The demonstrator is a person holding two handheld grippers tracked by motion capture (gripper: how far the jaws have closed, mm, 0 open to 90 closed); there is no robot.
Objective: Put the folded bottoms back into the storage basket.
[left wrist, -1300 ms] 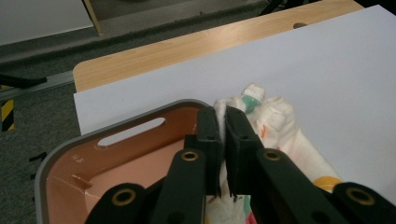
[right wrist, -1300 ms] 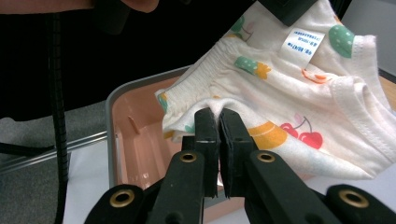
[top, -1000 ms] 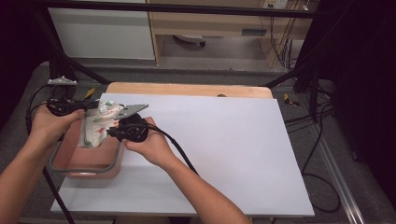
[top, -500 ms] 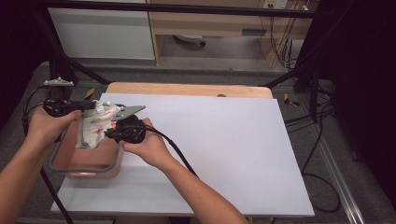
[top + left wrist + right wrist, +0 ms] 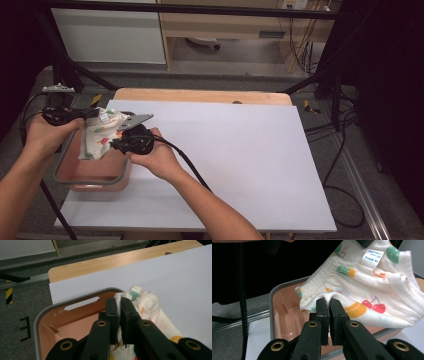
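A small white garment (image 5: 100, 132) printed with fruit hangs over a pink tub (image 5: 92, 172) with a grey rim at the table's left edge. My left gripper (image 5: 92, 114) is shut on its upper edge, the cloth (image 5: 147, 305) pinched between the jaws. My right gripper (image 5: 114, 145) is shut on the elastic waistband (image 5: 329, 296), lower down and to the right. The garment (image 5: 372, 282) spreads between the two grips, with its white label (image 5: 371, 256) facing the right gripper view. The tub's inside (image 5: 75, 327) looks bare where it shows.
A white sheet (image 5: 240, 160) covers the table, with a wooden strip (image 5: 200, 95) along the far edge. Black stand legs (image 5: 65, 75) rise at the left. Cables (image 5: 345, 165) lie on the floor to the right. A cable (image 5: 187, 162) trails from my right gripper.
Both hands with the garment have shifted slightly toward the left over the tub. The grips have not changed.
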